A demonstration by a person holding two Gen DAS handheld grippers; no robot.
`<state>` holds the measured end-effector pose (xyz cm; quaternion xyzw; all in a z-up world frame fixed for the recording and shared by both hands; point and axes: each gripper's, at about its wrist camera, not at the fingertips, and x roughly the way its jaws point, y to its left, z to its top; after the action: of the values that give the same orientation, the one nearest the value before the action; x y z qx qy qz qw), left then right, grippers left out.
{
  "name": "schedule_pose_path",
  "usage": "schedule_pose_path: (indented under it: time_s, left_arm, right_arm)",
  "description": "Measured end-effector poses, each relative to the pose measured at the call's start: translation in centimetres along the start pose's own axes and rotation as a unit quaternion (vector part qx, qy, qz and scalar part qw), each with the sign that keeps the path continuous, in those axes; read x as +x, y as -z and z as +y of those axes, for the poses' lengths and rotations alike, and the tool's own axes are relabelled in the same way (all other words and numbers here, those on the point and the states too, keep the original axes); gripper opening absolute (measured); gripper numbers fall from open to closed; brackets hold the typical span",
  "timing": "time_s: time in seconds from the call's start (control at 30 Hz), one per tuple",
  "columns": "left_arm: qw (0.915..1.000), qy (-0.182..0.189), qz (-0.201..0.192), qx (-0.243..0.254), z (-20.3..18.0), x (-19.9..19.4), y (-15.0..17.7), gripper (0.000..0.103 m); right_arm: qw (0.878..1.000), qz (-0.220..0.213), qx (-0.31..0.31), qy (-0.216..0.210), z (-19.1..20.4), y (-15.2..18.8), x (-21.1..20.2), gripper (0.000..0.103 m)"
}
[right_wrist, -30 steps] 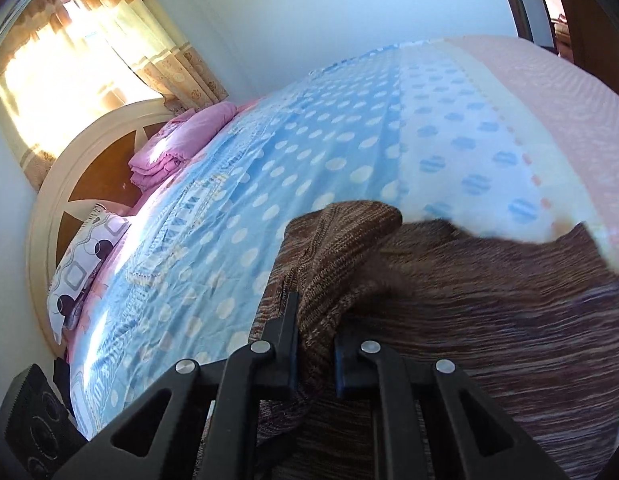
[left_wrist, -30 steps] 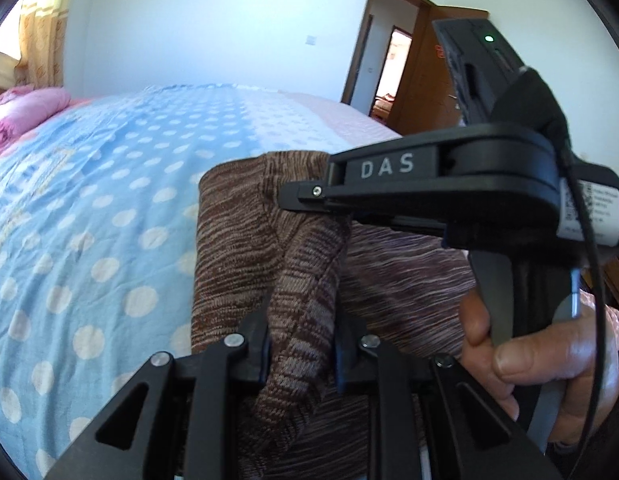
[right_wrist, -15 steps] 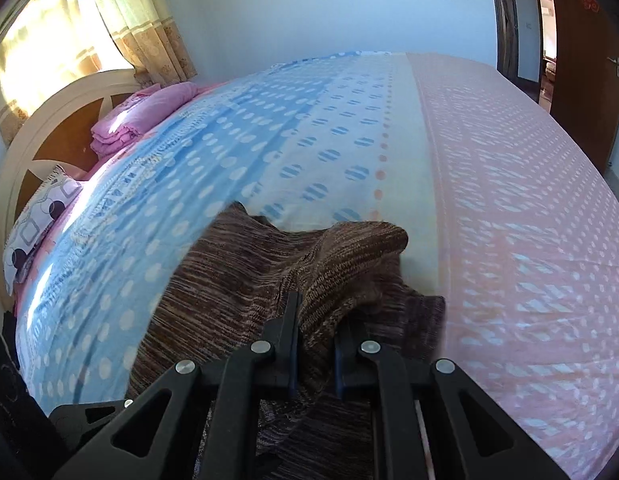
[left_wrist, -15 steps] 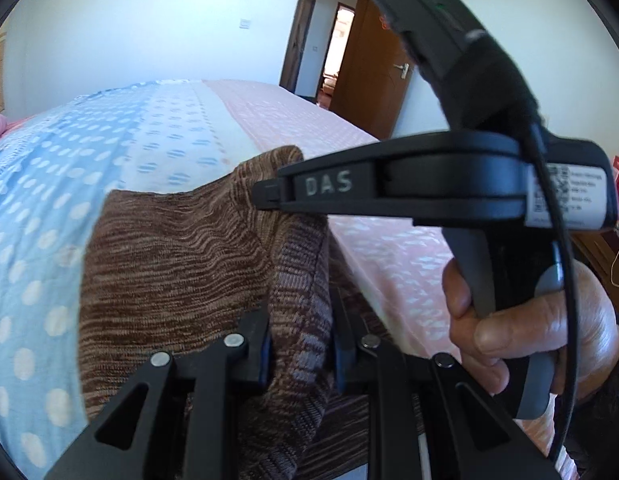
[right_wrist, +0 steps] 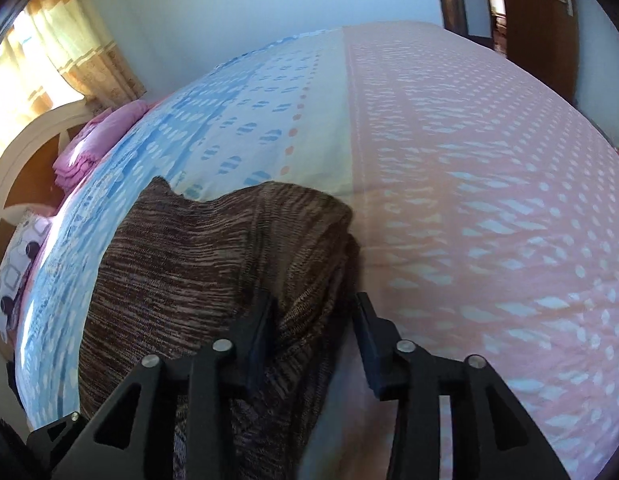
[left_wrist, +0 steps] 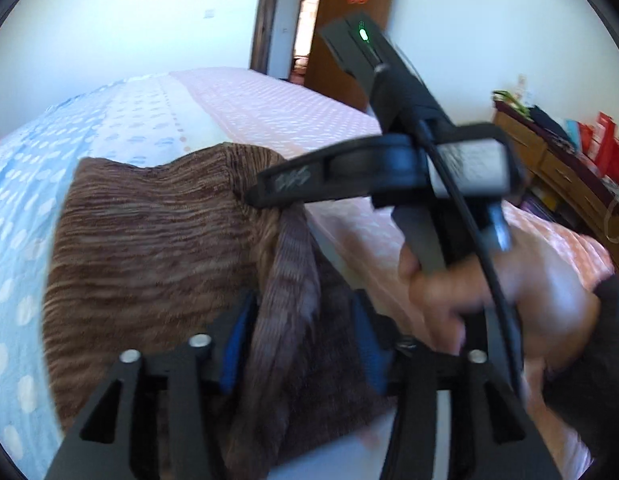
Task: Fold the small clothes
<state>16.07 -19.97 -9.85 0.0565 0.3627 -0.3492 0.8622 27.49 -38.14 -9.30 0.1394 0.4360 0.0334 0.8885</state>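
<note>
Your left tongs (left_wrist: 297,344) are opening, jaws apart, with a raised ridge of the brown knit garment (left_wrist: 157,248) standing between the blue pads but no longer pinched. Your right tongs (right_wrist: 313,332) are opening too, a fold of the same garment lying against the left pad while the right pad stands clear of it; from the left wrist they show ahead, gripped in your right hand (left_wrist: 509,292). The garment lies folded on the bed (right_wrist: 469,160), across the seam where the blue dotted sheet meets the pink one.
</note>
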Motion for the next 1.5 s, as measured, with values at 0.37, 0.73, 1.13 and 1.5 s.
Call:
schedule_pose_path:
  time_s: [0.37, 0.73, 1.13, 1.5]
  left_arm:
    - [0.9923, 0.004, -0.045, -0.116, 6.1, -7.2, 2.8, 0.087]
    - [0.9765, -0.123, 0.027, -0.175, 10.8, -4.3, 5.2, 0.086]
    - [0.9793, -0.136, 0.014, -0.149, 10.8, -6.1, 7.2, 0.086]
    - [0.9783, -0.143, -0.006, -0.149, 10.3, -7.7, 3.8, 0.085]
  right_arm:
    - [0.992, -0.078, 0.069, -0.072, 2.5, 10.1, -11.9, 0.043]
    - [0.992, -0.079, -0.097, -0.036, 14.3, 9.8, -8.9, 0.057]
    - [0.998, 0.005, 0.063, -0.003, 3.3, 15.6, -8.8, 0.009]
    - [0.996, -0.064, -0.039, -0.045, 10.9, 11.3, -10.2, 0.025]
